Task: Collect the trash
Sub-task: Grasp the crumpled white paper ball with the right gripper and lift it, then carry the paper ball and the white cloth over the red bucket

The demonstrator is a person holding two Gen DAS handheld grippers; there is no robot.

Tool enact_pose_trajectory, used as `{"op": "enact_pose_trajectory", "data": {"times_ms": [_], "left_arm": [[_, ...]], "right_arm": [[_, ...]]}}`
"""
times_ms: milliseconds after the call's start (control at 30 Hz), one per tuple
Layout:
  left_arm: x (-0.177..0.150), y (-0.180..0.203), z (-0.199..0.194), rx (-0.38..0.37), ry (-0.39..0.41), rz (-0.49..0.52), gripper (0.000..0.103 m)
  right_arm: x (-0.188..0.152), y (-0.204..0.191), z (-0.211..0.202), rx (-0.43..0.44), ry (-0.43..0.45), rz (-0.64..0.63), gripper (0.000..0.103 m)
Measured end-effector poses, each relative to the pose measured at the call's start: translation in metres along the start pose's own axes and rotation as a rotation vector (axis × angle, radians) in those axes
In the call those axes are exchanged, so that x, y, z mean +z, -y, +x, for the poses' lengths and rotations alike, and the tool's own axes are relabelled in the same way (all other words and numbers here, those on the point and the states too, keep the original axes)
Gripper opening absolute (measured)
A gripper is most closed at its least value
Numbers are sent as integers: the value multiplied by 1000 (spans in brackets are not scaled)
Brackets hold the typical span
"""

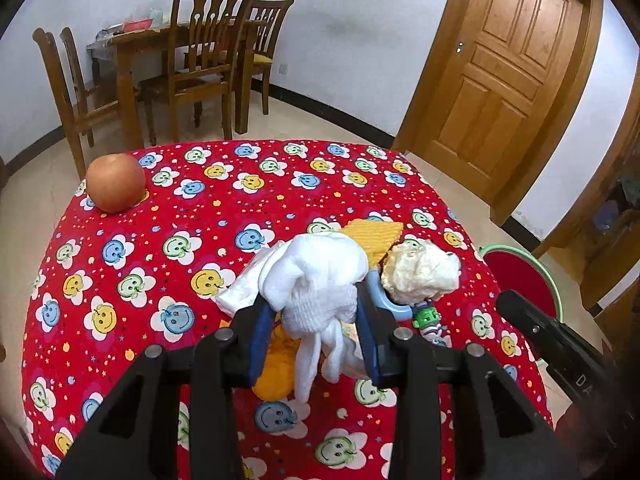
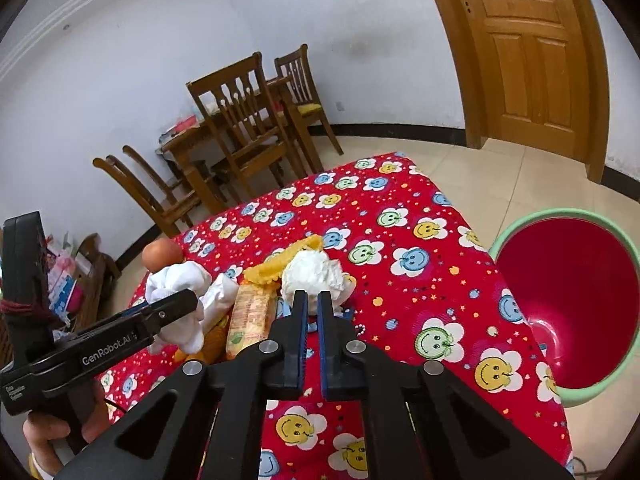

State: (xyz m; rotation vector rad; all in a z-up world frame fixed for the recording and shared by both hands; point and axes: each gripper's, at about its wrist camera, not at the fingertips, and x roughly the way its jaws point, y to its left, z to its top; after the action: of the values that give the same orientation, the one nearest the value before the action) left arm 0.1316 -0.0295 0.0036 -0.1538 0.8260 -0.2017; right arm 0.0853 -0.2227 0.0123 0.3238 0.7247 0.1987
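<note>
The left gripper is clamped on a white sock, which bunches above the blue pads and hangs in loose ends below them, lifted clear of the red smiley-print tablecloth. The right gripper is closed, its tips pinching the lower edge of a crumpled white paper wad held just above the cloth. Under and between the two lie a yellow wafer, an orange wrapper, a biscuit packet, a blue ring-shaped piece and a small green toy. An apple sits well apart near the table's far left corner. A red bin with a green rim stands on the floor just beside the table's right edge.
</note>
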Motion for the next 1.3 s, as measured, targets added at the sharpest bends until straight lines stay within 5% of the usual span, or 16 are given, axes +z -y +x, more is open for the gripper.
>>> {"op": "enact_pose_trajectory", "data": {"times_ms": [67, 200, 533, 867, 1033, 1300], "left_arm": [[-1, -2, -4, 2, 4, -2, 39], [0, -6, -3, 11, 5, -16, 39], [0, -23, 12, 20, -8, -58, 39], [1, -25, 22, 15, -16, -60, 39], [0, -24, 21, 14, -15, -57, 39], [-3, -16, 10, 1, -4, -49, 39]], "right_arm": [[0, 2, -1, -3, -4, 21, 10], [0, 3, 1, 5, -6, 49, 35], [2, 0, 33, -27, -55, 48, 54], [3, -2, 68, -54, -88, 32, 55], [0, -4, 67, -53, -82, 10, 34], [2, -8, 36, -49, -13, -5, 31]]}}
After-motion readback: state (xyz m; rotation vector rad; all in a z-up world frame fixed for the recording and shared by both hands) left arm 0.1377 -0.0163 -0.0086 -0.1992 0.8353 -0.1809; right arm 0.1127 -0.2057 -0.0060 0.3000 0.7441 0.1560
